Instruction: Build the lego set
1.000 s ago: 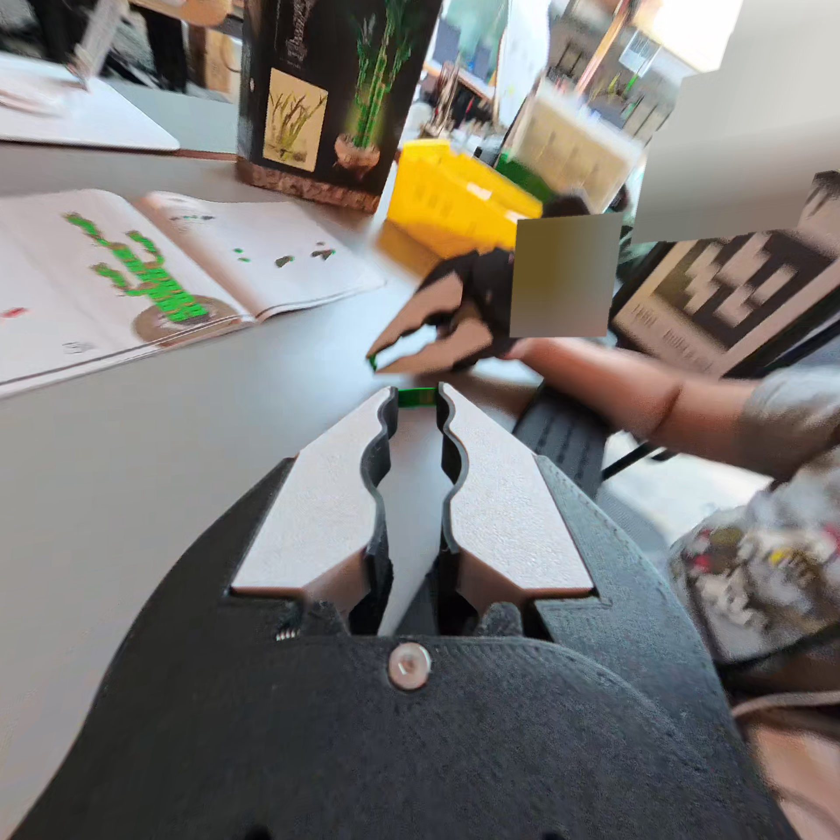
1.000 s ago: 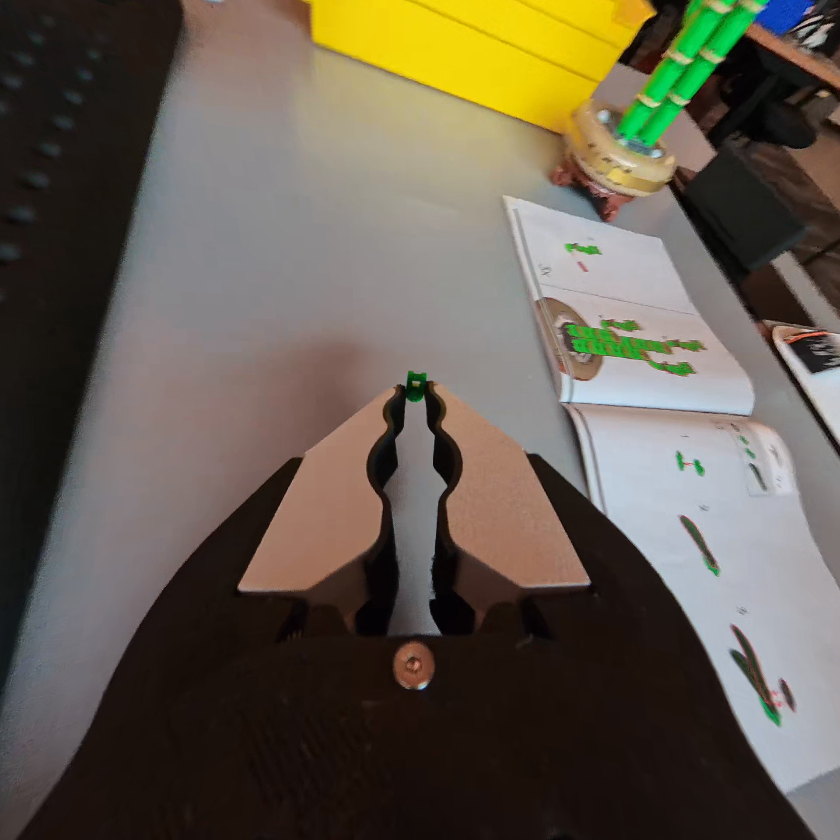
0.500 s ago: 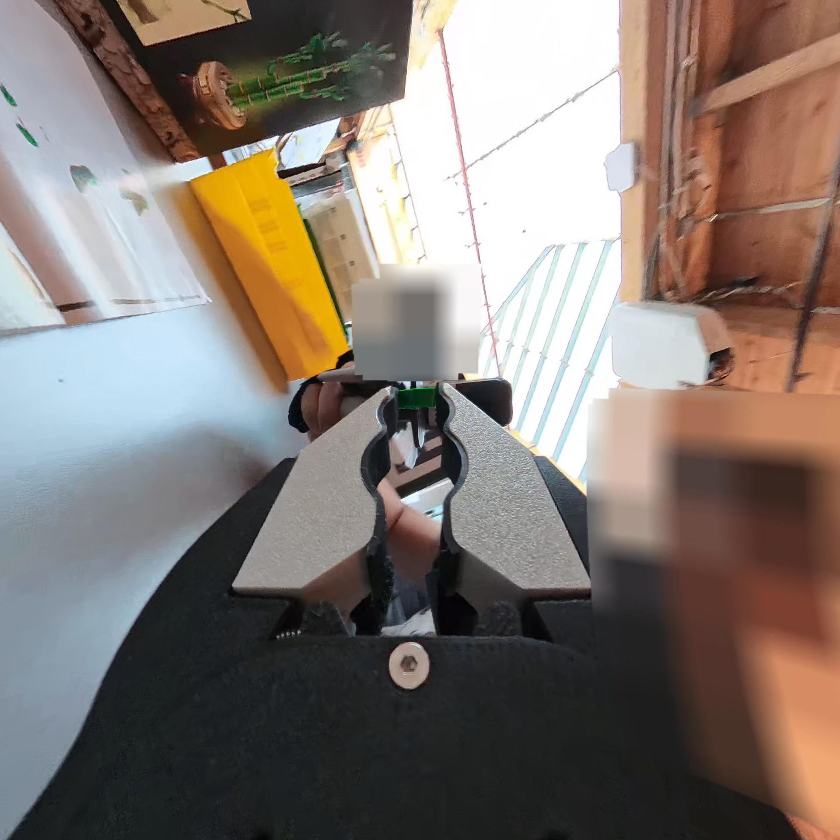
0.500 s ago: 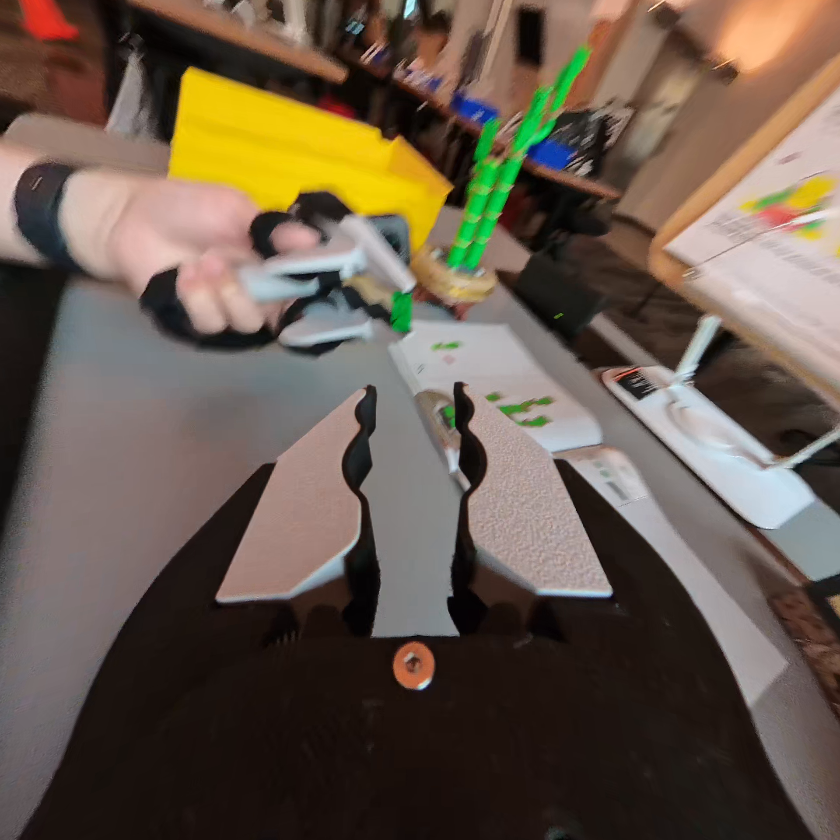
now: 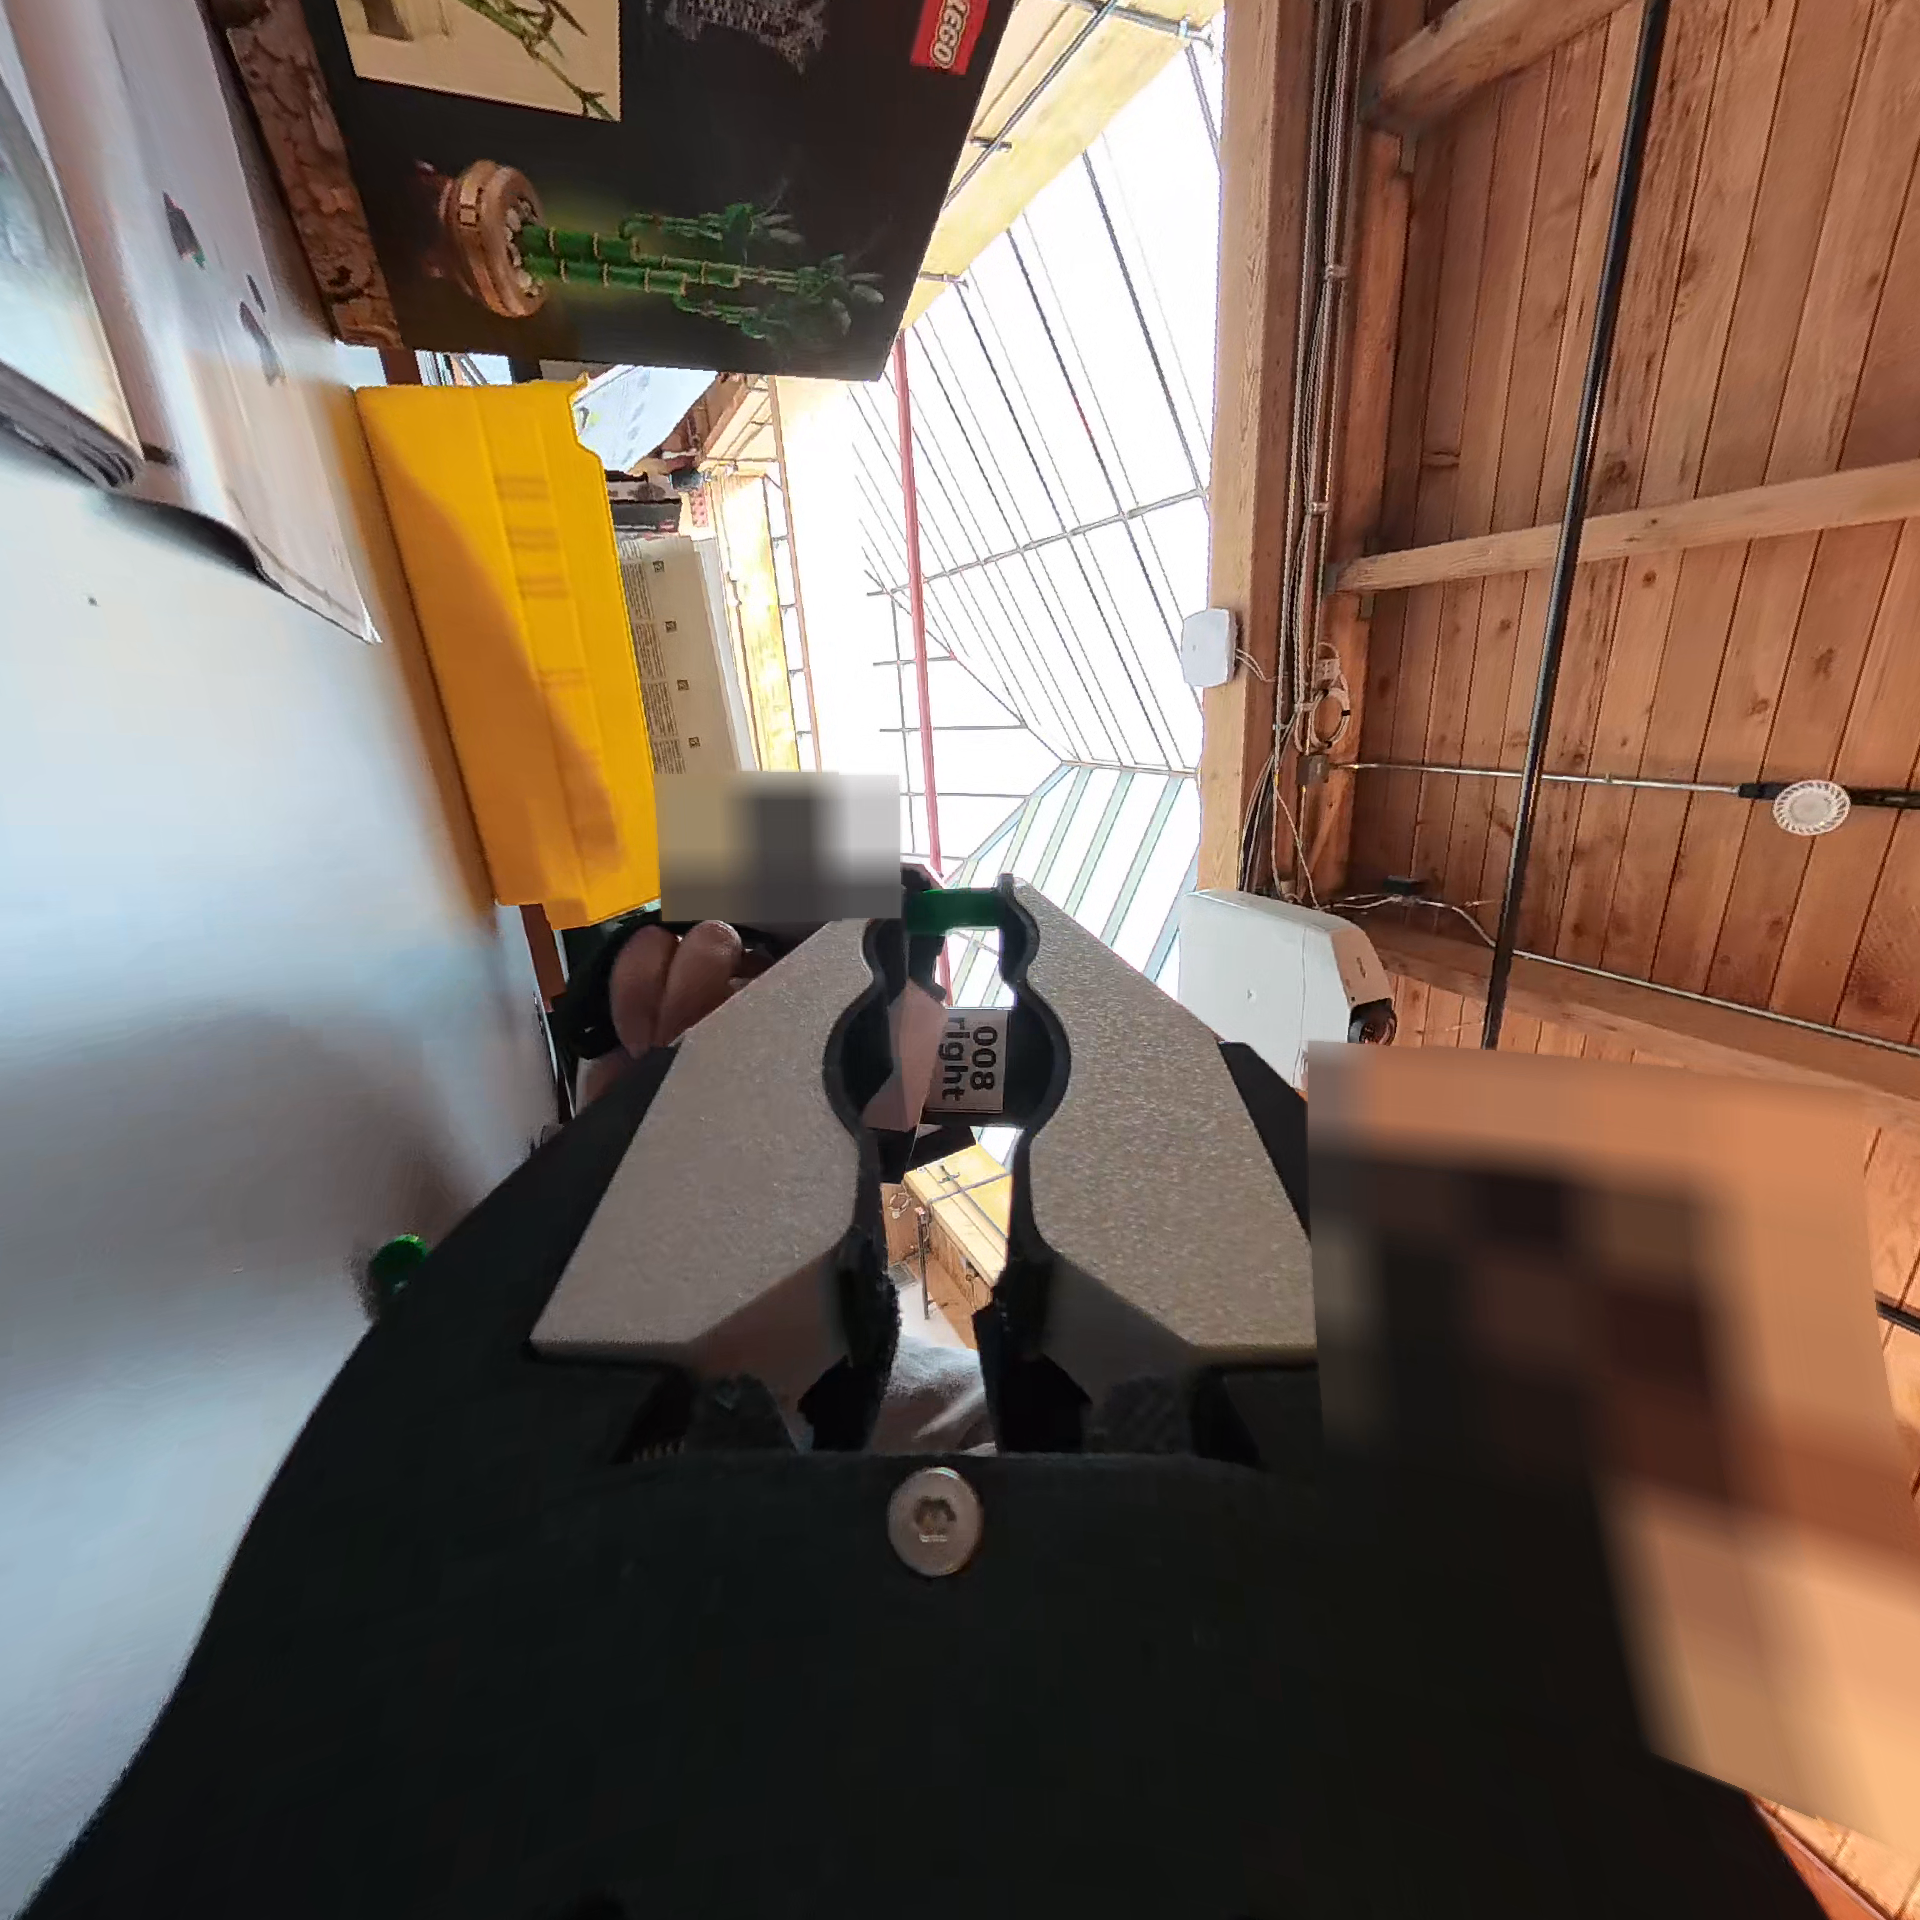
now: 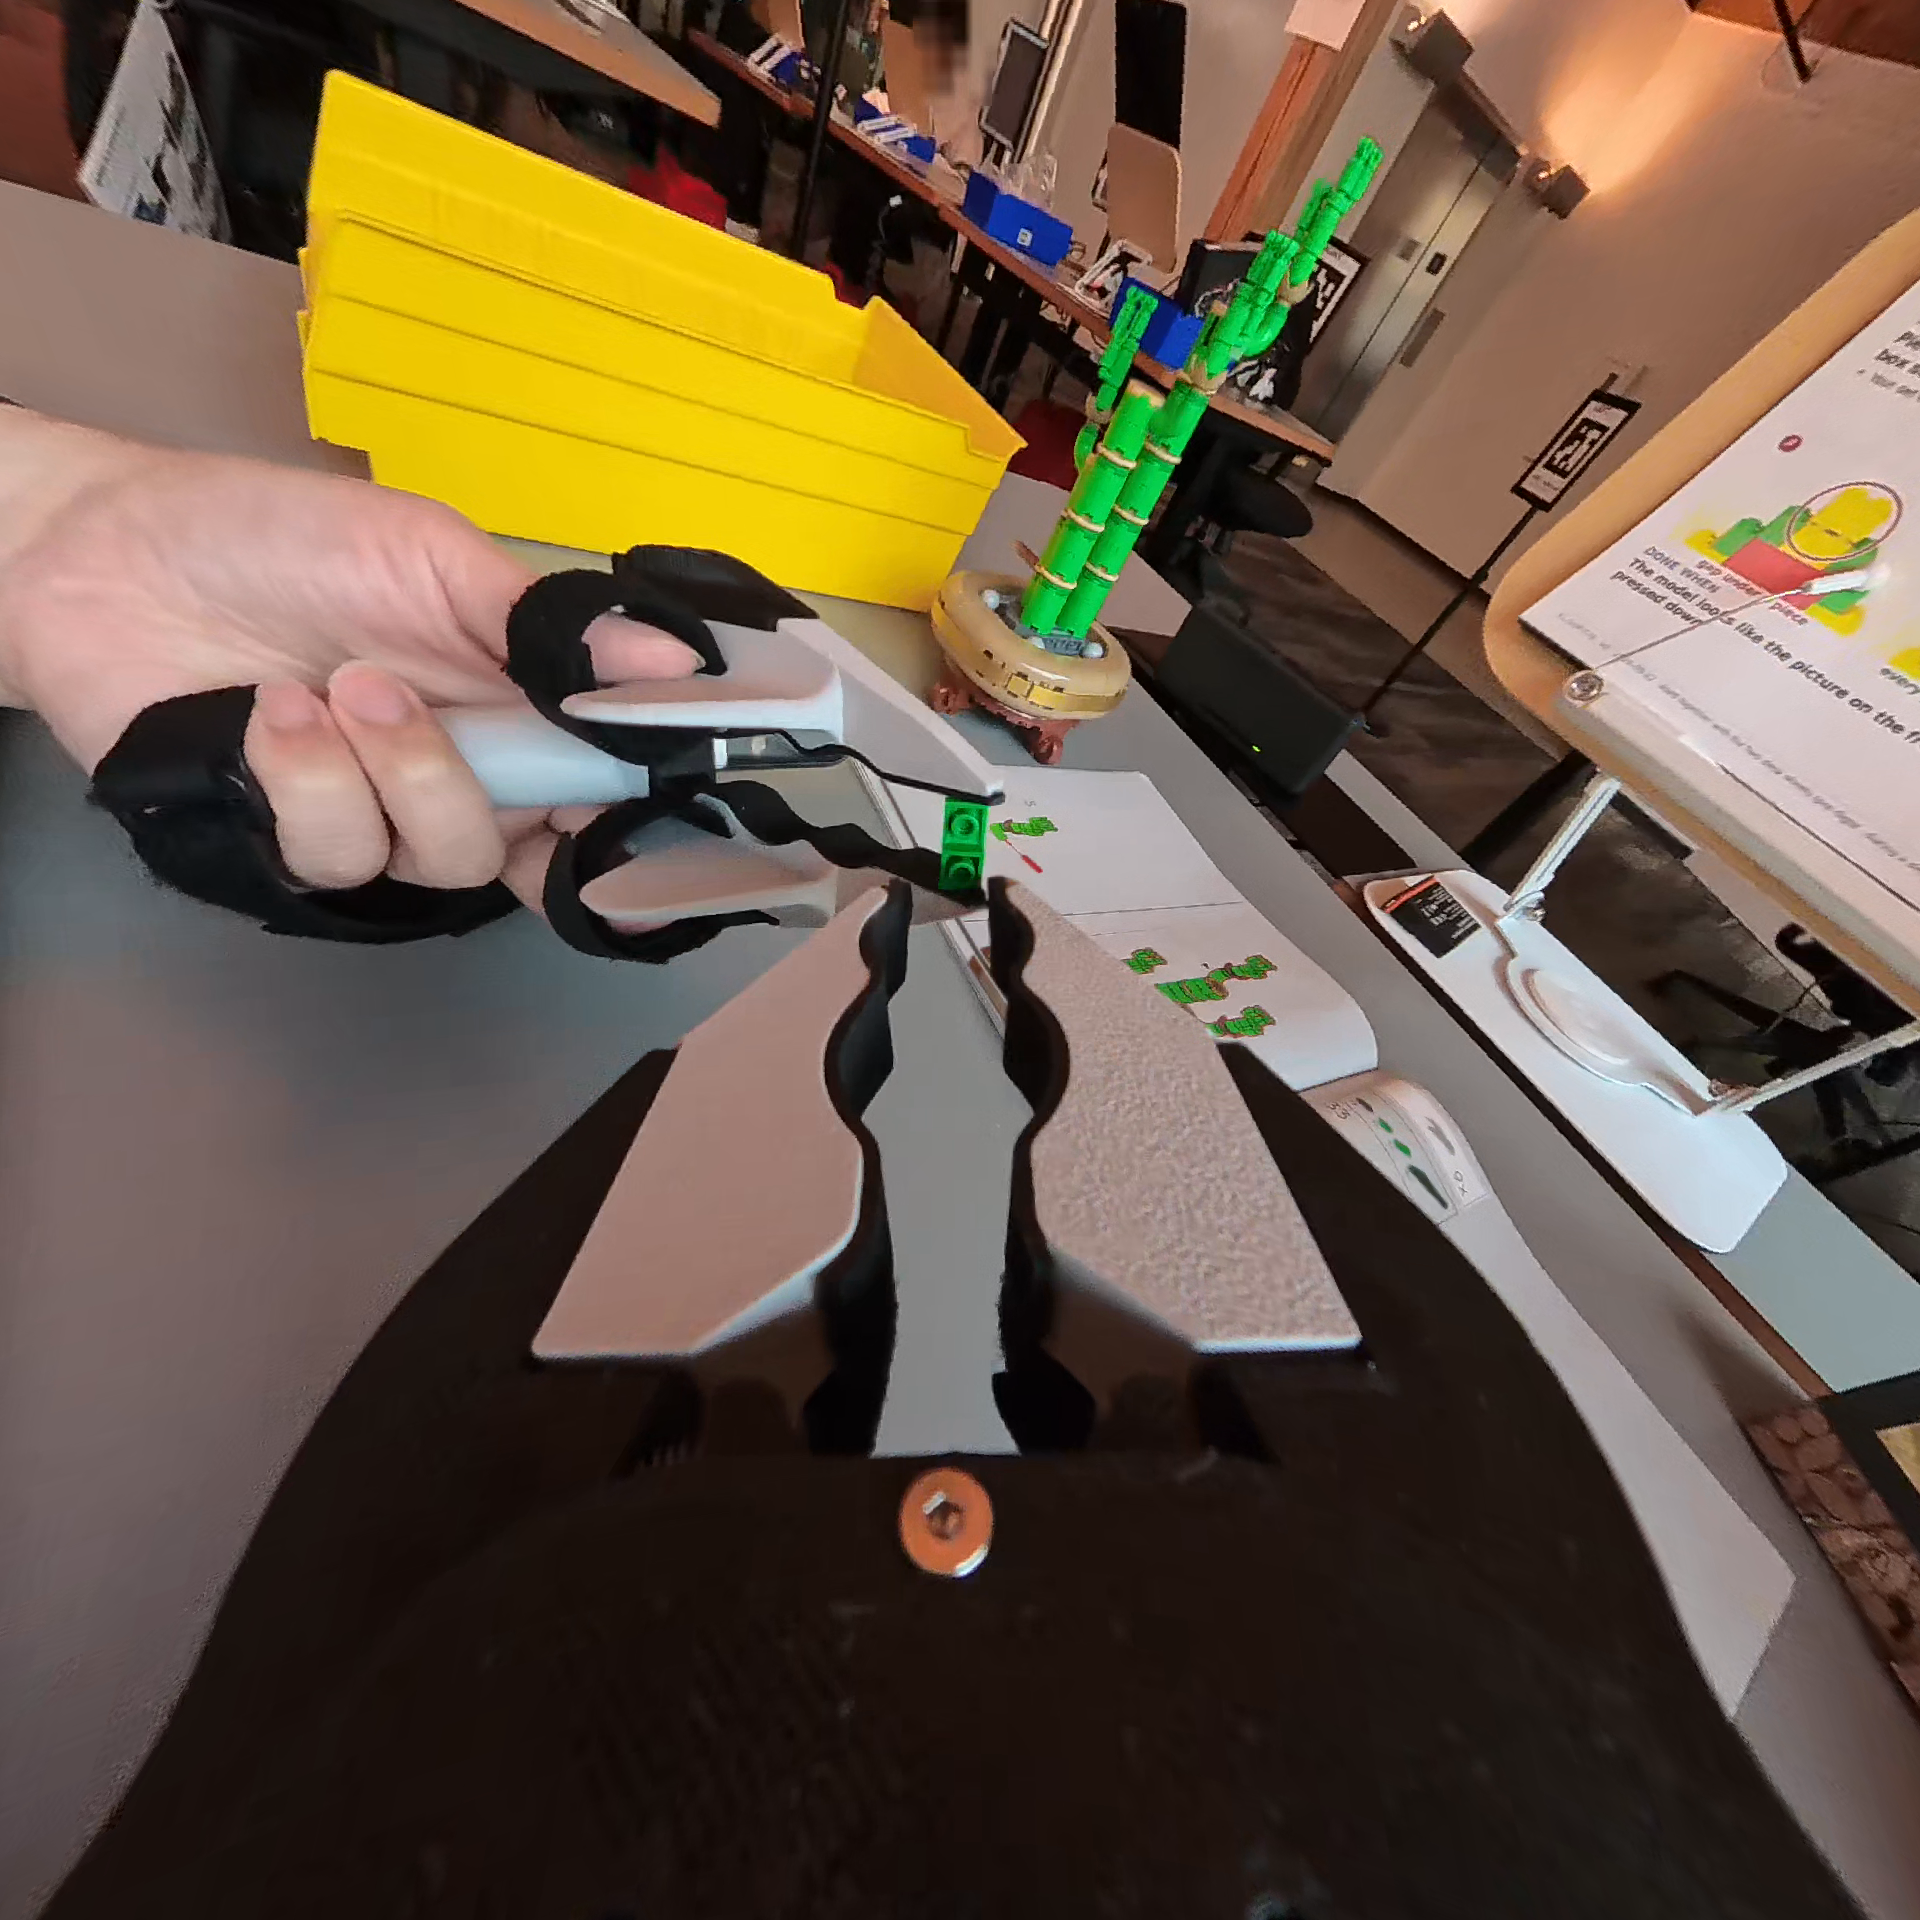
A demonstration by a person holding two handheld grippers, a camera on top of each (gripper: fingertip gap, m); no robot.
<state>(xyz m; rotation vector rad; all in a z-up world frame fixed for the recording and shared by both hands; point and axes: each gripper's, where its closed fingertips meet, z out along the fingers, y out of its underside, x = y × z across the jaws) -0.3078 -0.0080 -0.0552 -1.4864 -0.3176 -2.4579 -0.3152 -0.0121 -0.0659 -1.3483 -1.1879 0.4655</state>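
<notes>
My left gripper (image 5: 948, 914) is turned on its side above the table and shut on a small green brick stack (image 5: 951, 912) at its tips. In the right wrist view a hand holds the left gripper (image 6: 964, 842) with the green brick stack (image 6: 962, 831) upright between its tips. My right gripper (image 6: 948, 891) is open and empty, with its tips just below and in front of that stack. The built green bamboo model (image 6: 1101, 520) stands in its tan pot (image 6: 1029, 649) behind them. A small round green piece (image 5: 395, 1262) lies on the table.
Stacked yellow bins (image 6: 623, 416) stand at the back, also in the left wrist view (image 5: 520, 644). An open instruction booklet (image 6: 1122, 862) lies under the grippers. The set's dark box (image 5: 644, 187) stands on the table. A tilted board on a white stand (image 6: 1590, 1070) is on the right. The grippers are tip to tip, or close to it. Left tips and right tips are each some 25 centimetres from the built green bamboo model (image 6: 1101, 520).
My right gripper opened, let go of its tiny green piece and swung to face the left gripper. My left gripper rolled onto its side, still holding the green stack; the two have drawn together.
</notes>
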